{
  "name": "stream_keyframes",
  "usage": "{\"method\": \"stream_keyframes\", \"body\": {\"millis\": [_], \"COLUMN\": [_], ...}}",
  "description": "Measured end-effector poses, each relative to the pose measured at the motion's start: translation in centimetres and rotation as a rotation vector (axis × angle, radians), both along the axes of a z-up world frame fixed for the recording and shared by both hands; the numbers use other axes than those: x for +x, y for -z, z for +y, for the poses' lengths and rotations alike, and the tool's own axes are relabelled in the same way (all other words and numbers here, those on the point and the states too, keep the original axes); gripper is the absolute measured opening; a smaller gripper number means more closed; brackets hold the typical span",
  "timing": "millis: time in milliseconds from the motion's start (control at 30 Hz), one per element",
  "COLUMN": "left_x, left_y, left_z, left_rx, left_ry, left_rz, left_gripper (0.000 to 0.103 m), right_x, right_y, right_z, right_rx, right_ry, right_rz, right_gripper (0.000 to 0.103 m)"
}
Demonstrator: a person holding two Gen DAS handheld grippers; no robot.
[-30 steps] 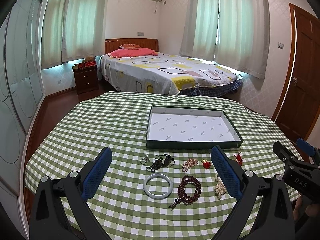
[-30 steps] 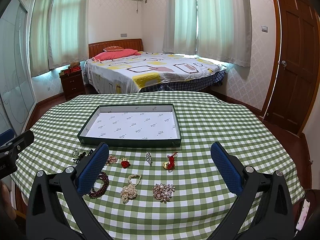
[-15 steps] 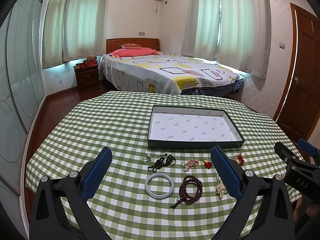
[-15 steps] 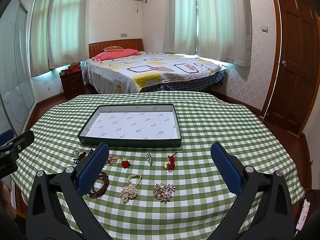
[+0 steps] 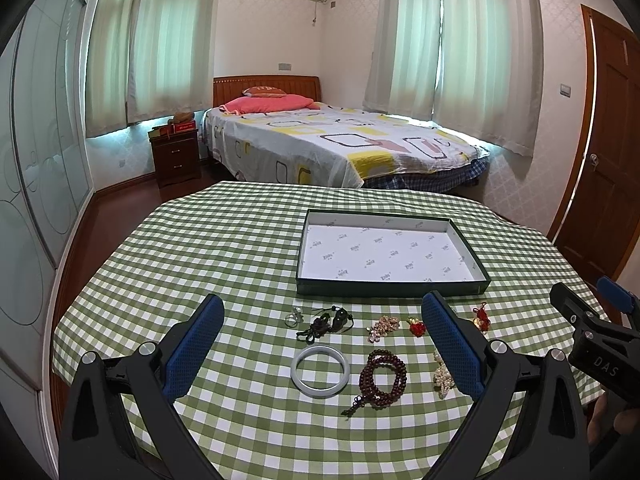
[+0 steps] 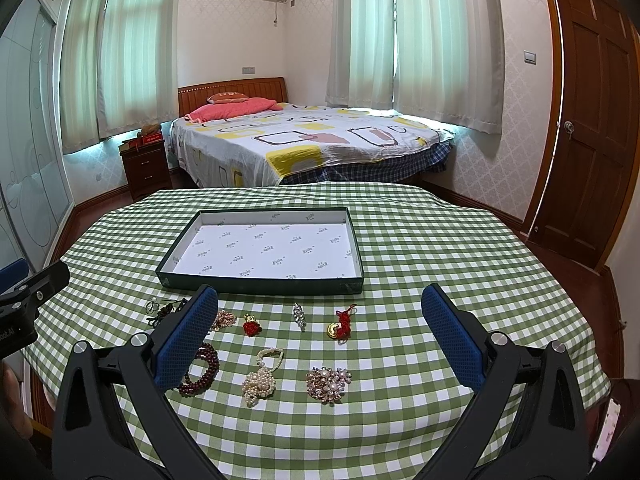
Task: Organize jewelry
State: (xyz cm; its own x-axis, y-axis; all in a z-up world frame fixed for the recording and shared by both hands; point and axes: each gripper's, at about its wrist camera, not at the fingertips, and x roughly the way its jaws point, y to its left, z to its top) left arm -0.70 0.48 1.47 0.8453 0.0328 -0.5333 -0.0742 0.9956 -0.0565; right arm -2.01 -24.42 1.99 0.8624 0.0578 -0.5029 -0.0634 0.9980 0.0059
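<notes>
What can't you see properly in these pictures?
- Pearl piece, left wrist view: partly hidden behind the left gripper's blue pad.
- Dark bead bracelet, right wrist view: partly behind the right gripper's blue pad.
- White bangle: not visible in the right wrist view.
- Print on the tray lining: too small to read.
- Small ring: too small for detail.

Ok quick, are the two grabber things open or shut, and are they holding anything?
Left gripper: open, holding nothing, above the white bangle.
Right gripper: open, holding nothing, above the pearl bracelet.
</notes>
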Motion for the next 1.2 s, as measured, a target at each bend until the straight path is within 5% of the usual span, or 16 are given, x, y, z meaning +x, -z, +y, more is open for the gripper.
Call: {"method": "stream_keyframes", "body": {"millis": [800, 1200], "left_x": [0.6, 4.5], "left_y": [0.9, 8.6], "left_z": [0.9, 2.1], "left_rx": [-0.010, -0.042], "left_ry": [-0.011, 0.013], "left_rz": [0.009, 0.223], "left_gripper": [0.096, 0.096], "right_x": [0.4, 3.4], "right_y": [1.1, 7.8], "right_z": [0.1, -0.6], "right_rx": [0.007, 0.009], "right_ry": [-0.005, 0.010], "right_rz": [0.010, 0.146], "right_gripper": [0.099, 0.099]}}
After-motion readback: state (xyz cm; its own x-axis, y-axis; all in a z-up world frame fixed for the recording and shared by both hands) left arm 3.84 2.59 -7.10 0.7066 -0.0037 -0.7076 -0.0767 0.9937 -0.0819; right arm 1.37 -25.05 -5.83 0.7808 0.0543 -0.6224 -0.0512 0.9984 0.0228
